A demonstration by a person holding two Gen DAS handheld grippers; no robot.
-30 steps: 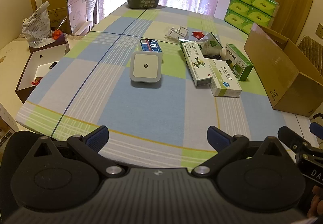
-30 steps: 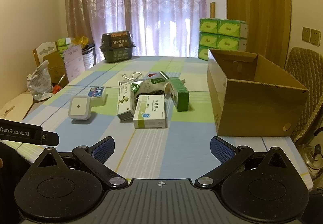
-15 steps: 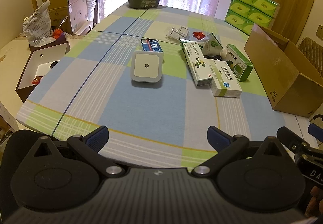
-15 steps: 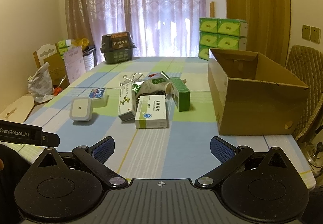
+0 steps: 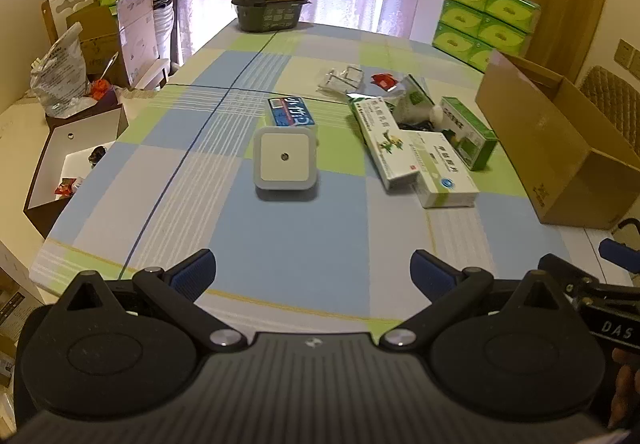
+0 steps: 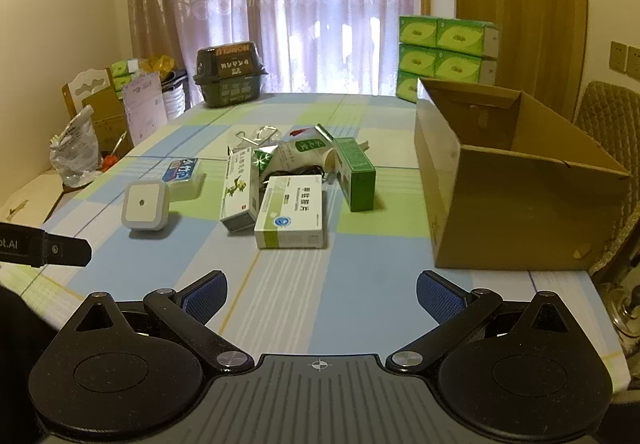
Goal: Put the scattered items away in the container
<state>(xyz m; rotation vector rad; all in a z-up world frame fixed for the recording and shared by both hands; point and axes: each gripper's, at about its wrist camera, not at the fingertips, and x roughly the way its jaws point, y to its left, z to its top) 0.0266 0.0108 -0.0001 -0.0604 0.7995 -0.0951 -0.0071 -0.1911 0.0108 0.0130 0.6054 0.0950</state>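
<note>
Both the left tongs and right tongs hover wide open and empty at the counter's near edge, nothing picked yet, the scattered boxes lying left of the open cardboard box, so the next move likely calls for reaching forward.

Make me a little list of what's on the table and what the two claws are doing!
Table: checked cloth, blue, green and white
Container: open cardboard box, on the right side of the table; its inside is hidden
Nearest loose item: white square night light
Behind it: small blue-topped box
Middle pile: white medicine boxes, green carton, a pouch and metal clips
Far end: dark basket
Left claw: open, holding nothing
Right claw: open, holding nothing
Items seen packed: none
</note>
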